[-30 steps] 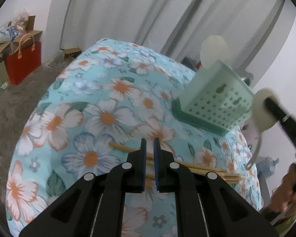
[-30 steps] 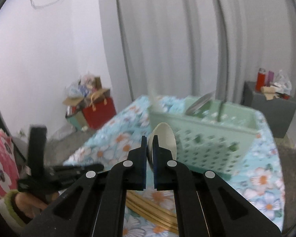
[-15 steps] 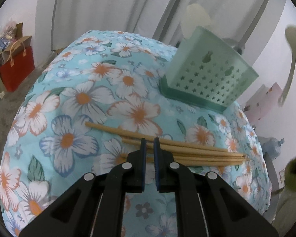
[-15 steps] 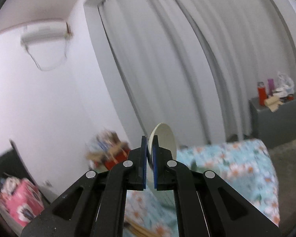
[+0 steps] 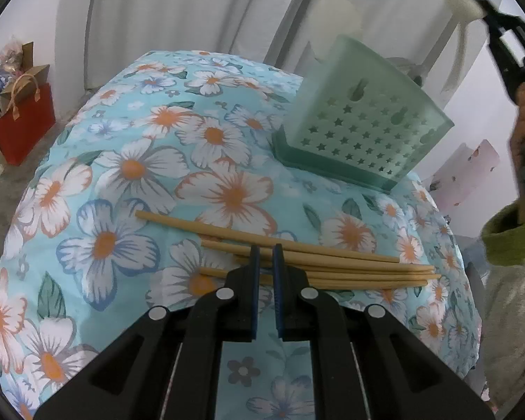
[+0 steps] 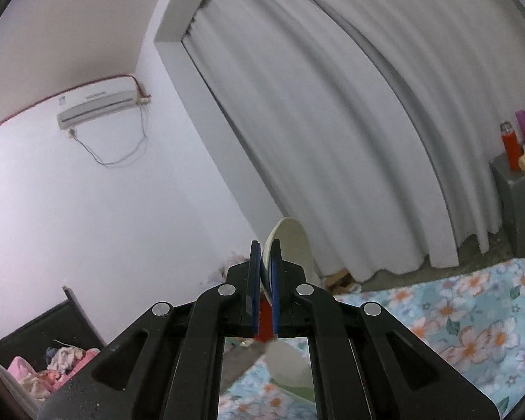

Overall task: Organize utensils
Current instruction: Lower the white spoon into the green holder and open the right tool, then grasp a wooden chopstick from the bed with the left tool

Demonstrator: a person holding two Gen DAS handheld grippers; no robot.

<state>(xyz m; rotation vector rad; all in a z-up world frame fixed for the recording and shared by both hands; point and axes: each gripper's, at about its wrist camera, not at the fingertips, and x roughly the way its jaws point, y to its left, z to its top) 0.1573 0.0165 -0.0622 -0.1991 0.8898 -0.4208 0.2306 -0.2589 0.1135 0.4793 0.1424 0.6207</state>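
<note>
Above the green perforated basket (image 5: 364, 129), up and to its right in the left wrist view, the right claw (image 5: 481, 10) holds a white spoon (image 6: 290, 245) by the neck, bowl uppermost, handle hanging down and blurred. Jaws closed on the spoon; from its own camera the claw points roughly level, toward wall and curtain, basket out of that view.

Left claw (image 5: 265, 255): jaws almost together, nothing between them, hovering over the bunch of wooden chopsticks (image 5: 297, 255) on the near side of the basket. Chopsticks lie flat on the floral-clothed table (image 5: 129, 175), long axis running left to right, thick ends fanned close to the right table edge. Claw slot stands across that axis.

Judgement: spoon goes into the basket next; the drop turns on bringing the handle down over the basket's open top, which lies below and left of the right claw. Clear air there. Left hand nearer the chopsticks.
</note>
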